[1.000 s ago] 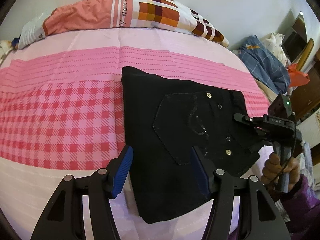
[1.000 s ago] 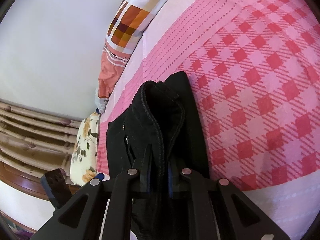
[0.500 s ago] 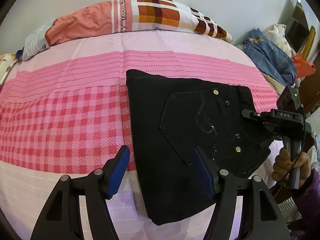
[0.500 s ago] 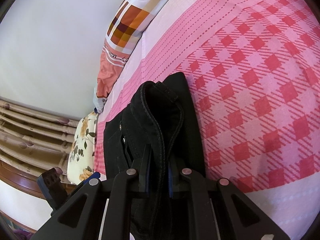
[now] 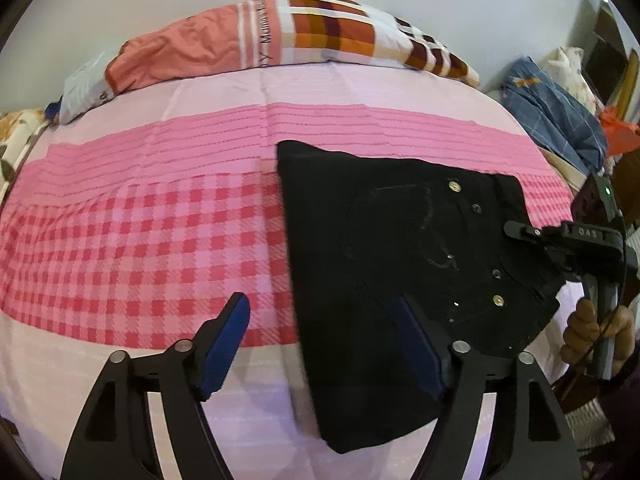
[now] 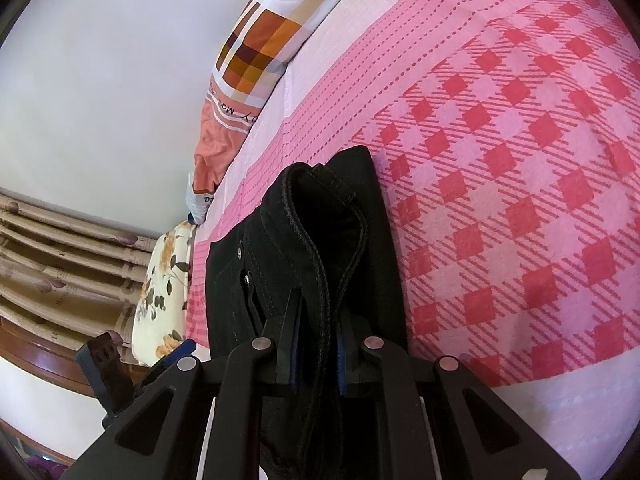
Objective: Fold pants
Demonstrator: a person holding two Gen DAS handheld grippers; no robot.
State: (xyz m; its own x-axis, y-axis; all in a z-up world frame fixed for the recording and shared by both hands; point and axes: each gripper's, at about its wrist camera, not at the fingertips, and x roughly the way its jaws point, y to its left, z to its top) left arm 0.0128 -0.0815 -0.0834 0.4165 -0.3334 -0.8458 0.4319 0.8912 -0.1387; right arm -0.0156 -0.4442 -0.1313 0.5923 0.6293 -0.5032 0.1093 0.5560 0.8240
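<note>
On the pink checked bedsheet [image 5: 132, 248] lie the folded black denim pants [image 5: 384, 248], below the orange patchwork pillow [image 5: 280, 40]. Beside the pants' near edge, the left gripper [image 5: 320, 344] hovers wide open, while the right gripper [image 6: 316, 356] pinches their waistband edge.

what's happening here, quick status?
A person with two handheld grippers is folding black pants on a bed with a pink checked sheet. The pants lie folded into a compact rectangle, back pocket up. The right gripper is clamped on the thick waistband edge at the pants' right side. The left gripper is open, holding nothing, poised at the pants' near-left edge, one finger over the sheet and one over the fabric. A pillow lies at the far end.
</note>
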